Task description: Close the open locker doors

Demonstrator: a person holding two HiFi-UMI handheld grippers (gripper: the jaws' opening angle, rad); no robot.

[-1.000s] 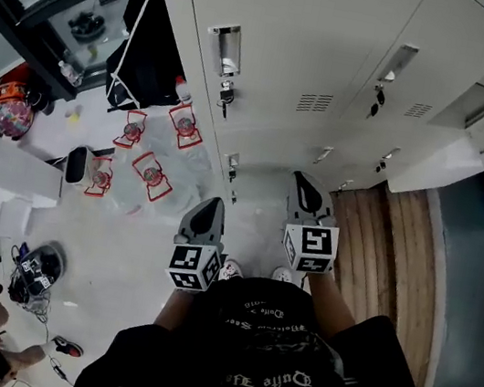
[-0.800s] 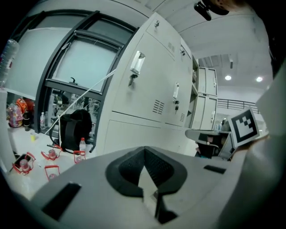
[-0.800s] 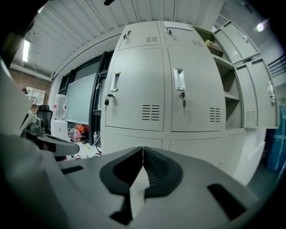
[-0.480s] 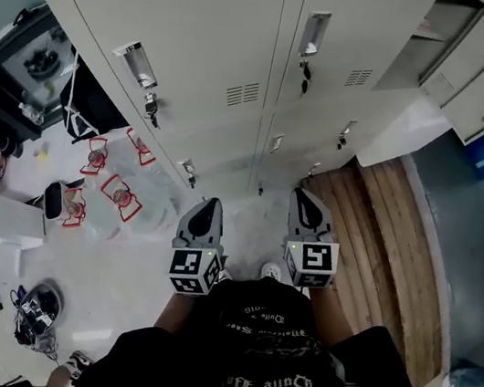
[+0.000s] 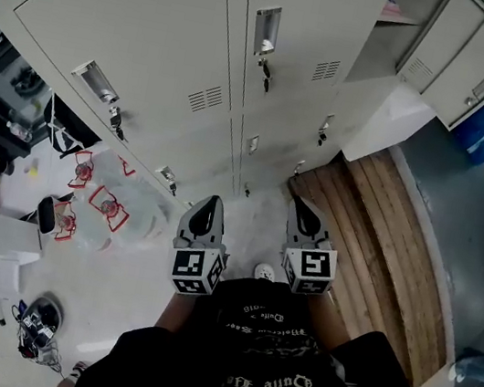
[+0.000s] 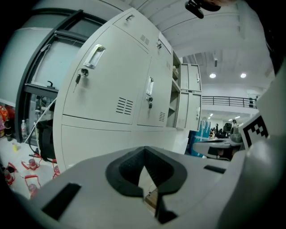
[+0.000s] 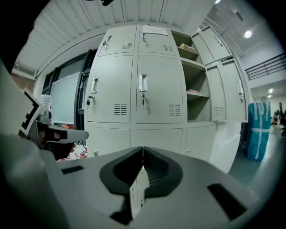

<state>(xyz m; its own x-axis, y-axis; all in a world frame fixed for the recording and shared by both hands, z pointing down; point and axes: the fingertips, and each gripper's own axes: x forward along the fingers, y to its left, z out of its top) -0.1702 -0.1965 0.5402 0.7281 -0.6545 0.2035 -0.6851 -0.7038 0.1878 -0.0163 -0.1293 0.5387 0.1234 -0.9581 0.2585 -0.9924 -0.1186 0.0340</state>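
Grey locker bank ahead; its open doors hang at the right end, well apart from me. Left gripper and right gripper are both pressed together, empty. I'd step right and push each door's free edge flat.

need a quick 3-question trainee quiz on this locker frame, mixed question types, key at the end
1. True or false: the right gripper is wide open.
2. In the right gripper view, on which side of the closed doors are the open locker compartments? A) left B) right C) below
3. Fill in: the left gripper has its jaws ____, with nothing between them.

Key: 1 false; 2 B; 3 shut.
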